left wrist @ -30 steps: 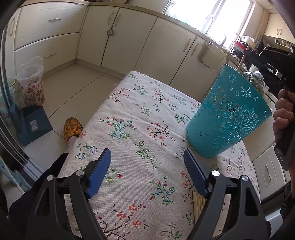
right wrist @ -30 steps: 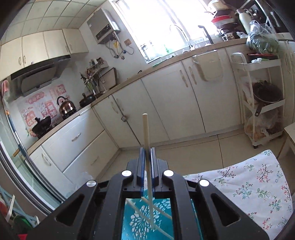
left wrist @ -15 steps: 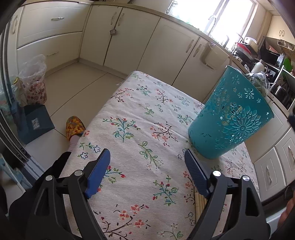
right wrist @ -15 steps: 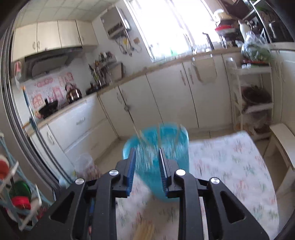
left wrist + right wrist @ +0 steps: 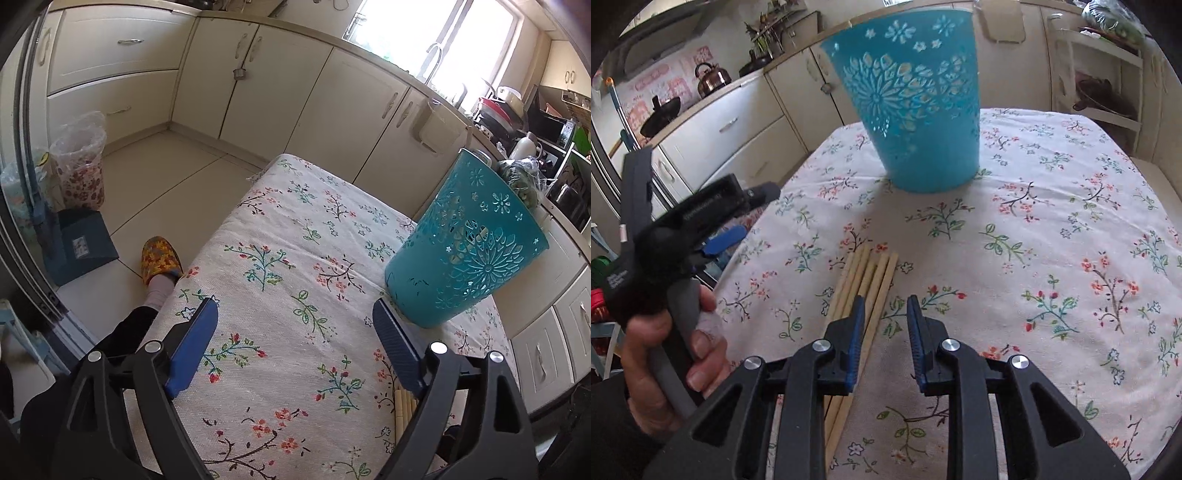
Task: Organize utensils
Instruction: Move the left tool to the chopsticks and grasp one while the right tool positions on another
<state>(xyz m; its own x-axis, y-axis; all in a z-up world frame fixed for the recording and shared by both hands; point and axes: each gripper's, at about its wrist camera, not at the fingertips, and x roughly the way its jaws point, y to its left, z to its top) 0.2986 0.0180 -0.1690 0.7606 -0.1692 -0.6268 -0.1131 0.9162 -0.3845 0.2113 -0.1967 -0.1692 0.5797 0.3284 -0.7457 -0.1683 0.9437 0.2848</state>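
Black plastic gripper frames (image 5: 884,338) with silver screws and ribbed blue pads; a floral yellow slipper (image 5: 161,259), dark trouser leg (image 5: 127,328).

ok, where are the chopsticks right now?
Right wrist view: the chopsticks lie bundled on the floral tablecloth, nearer than the teal basket, just left of the right gripper.

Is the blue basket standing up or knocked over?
Standing up. The blue basket sits on its narrow bottom on the flowery tablecloth, open end up.

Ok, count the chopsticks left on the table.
5 chopsticks, side by side on the cloth, just left of the right gripper; their near ends are hidden, so more may lie under it.
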